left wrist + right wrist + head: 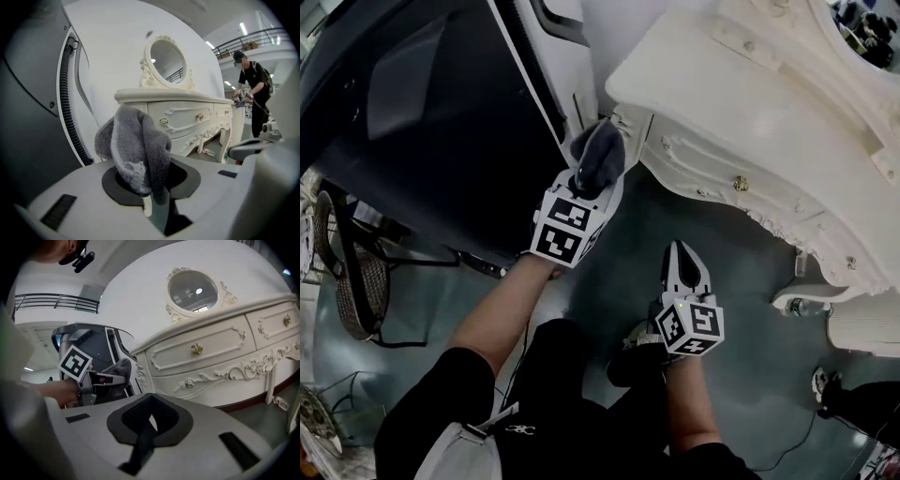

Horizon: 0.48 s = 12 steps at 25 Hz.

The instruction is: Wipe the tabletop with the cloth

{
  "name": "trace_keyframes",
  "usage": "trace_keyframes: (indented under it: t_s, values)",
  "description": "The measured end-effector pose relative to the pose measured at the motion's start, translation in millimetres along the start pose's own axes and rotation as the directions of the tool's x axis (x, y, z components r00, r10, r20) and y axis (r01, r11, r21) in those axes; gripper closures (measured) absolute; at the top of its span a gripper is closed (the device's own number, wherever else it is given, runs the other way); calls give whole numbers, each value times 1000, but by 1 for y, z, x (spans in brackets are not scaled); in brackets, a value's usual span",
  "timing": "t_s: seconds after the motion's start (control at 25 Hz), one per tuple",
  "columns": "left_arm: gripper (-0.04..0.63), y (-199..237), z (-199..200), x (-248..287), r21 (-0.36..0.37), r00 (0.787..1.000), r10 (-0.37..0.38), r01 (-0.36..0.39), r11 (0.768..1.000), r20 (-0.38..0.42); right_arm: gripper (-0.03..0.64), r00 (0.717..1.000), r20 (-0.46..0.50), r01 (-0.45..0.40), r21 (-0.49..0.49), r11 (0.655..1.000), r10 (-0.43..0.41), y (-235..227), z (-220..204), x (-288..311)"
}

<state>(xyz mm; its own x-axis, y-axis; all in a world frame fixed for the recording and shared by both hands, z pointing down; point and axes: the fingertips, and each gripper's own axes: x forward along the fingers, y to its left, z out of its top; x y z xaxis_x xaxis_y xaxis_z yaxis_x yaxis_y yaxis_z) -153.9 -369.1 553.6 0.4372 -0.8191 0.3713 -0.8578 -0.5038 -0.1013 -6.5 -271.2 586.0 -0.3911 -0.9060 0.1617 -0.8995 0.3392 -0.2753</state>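
Left gripper (pixel 585 184) is clamped on the bunched-up grey cloth (pixel 601 150), held in the air near the corner of the white dressing-table counter (pixel 722 84). Right gripper (pixel 682 255) sits lower over the floor, jaws pinched together, nothing in them.

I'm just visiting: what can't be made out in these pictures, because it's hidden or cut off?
- The tabletop: the head view's edge cuts it off. Both gripper views sit below its rim, so its surface is hidden.
- The left hand-held gripper: the cloth covers its tips in the left gripper view.
- The mirror: cut by the head view's corner.
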Motion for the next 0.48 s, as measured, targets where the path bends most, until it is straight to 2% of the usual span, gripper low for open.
trace_keyframes:
  t_s: [0.12,0.24,0.36,0.48]
  values:
    - [500,14,-6,16,78,998,29,-33,996,55,612,1000,24,12,9,1000,-12,-12,-43,12]
    - [500,25,5,31,160,995,39,-54,986,94,612,998,54,32,26,999,-33,-23,-66,17]
    - [500,27,12,40,205,994,44,-63,977,97,612,997,60,52,-9,999,-51,-29,-72,9]
    - [500,30,21,50,231,994,55,-74,970,90,612,995,66,70,52,996,-74,-33,-61,1]
